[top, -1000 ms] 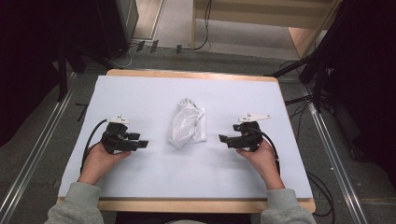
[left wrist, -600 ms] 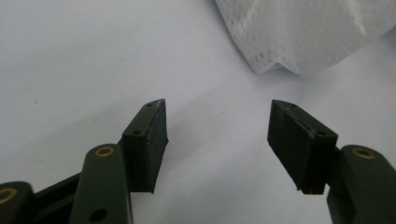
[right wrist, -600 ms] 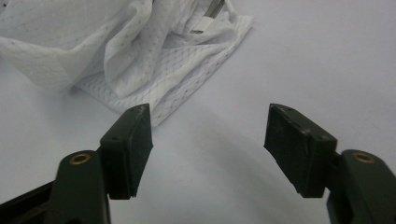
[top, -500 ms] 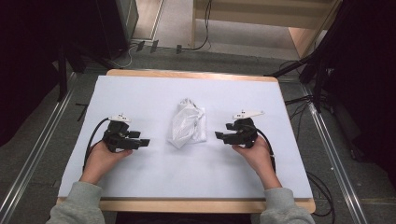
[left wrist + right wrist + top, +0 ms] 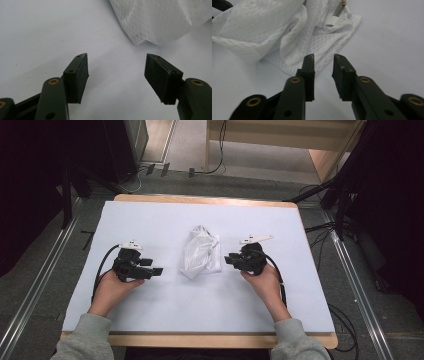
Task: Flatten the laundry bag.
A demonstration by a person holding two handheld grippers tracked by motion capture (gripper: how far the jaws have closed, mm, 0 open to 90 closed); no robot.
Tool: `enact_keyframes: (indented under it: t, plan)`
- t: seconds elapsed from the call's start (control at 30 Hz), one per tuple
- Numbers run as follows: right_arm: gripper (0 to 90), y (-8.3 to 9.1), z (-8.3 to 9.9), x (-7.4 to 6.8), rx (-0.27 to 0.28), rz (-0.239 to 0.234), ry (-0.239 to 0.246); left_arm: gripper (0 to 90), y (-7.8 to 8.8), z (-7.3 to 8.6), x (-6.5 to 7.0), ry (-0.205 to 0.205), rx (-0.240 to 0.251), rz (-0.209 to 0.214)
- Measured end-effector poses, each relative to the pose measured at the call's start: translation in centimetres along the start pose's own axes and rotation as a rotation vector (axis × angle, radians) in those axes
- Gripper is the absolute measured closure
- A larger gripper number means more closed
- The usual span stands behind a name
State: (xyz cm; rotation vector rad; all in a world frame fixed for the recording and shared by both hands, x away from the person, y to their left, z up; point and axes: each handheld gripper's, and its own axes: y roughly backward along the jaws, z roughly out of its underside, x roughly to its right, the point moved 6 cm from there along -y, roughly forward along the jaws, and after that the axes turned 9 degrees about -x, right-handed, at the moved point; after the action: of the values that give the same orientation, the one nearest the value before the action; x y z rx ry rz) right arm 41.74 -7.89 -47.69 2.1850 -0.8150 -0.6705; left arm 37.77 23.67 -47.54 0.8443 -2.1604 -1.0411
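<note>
Crumpled white cloth (image 5: 201,252) lies at the centre of the white-covered table (image 5: 150,220). Left gripper (image 5: 156,270), at its eight o'clock, has jaws wide apart and empty. Right gripper (image 5: 229,259), at its three o'clock, has jaws that have just been closing, narrow, nothing between them. Likely step: approaching; next, pinch an edge. Grey floor and cables (image 5: 320,227) surround the table.

A wooden-edged worktop (image 5: 200,200) is covered by a pale sheet (image 5: 150,225) — smooth and flat. A crumpled white mesh bag (image 5: 201,252) is seen lying directly on the sheet, just beyond the tips of the right jaws and ahead and to the right of the left jaws — untouched by either.
</note>
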Motion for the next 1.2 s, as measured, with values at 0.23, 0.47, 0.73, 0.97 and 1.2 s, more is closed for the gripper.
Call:
enact_keyframes:
  t: [0.23,0.47,0.73,0.97,1.2]
  plan:
    - [87.1,-2.1,-1.1,-1.1,-0.028,-0.031,0.018,36.6,0.3,0.4,-0.1,0.013,0.007,-0.004]
    - [88.5,-3.3,-2.1,-2.4,-0.046,-0.040,0.050,36.6,0.7,0.8,-0.1,0.027,0.014,-0.009]
    - [89.3,-4.1,-3.2,-3.7,-0.046,-0.060,0.081,36.6,1.0,1.5,-0.3,0.047,0.013,-0.021]
    - [89.3,-4.8,-4.5,-5.0,-0.042,-0.070,0.109,36.6,1.4,2.2,-0.4,0.058,0.016,-0.038]
    - [89.2,-5.9,-5.6,-6.5,-0.044,-0.098,0.142,36.5,1.7,2.6,-0.5,0.075,0.029,-0.042]
